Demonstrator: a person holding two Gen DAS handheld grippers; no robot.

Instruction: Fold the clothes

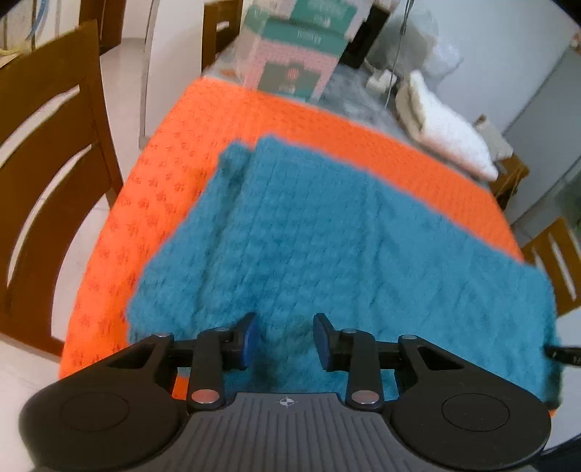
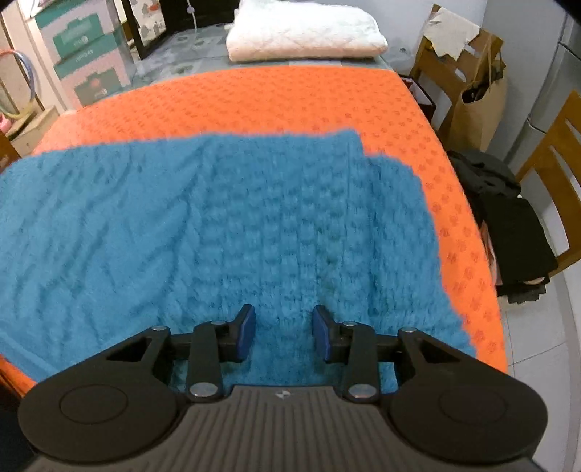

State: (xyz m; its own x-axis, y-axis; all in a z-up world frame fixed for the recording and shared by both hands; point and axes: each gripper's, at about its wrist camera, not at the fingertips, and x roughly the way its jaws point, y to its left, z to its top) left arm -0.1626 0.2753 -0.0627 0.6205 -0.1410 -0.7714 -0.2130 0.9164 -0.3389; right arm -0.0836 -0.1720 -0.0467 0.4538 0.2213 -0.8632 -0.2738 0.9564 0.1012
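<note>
A fuzzy teal knit garment [image 1: 326, 232] lies spread flat on the orange cloth [image 1: 174, 152] over the table. In the left wrist view a narrow sleeve-like part lies along its left side. My left gripper [image 1: 284, 339] is open and empty, just above the garment's near edge. In the right wrist view the same teal garment [image 2: 218, 225] fills the middle, on the orange cloth [image 2: 276, 98]. My right gripper [image 2: 283, 332] is open and empty, low over the garment's near right part.
A folded white blanket [image 2: 305, 32] lies at the table's far end, also in the left wrist view [image 1: 446, 127]. Teal-and-pink boxes [image 1: 301, 47] stand at the far left. Wooden chairs [image 1: 47, 163] flank the table. Dark clothes [image 2: 508, 218] hang over a chair on the right.
</note>
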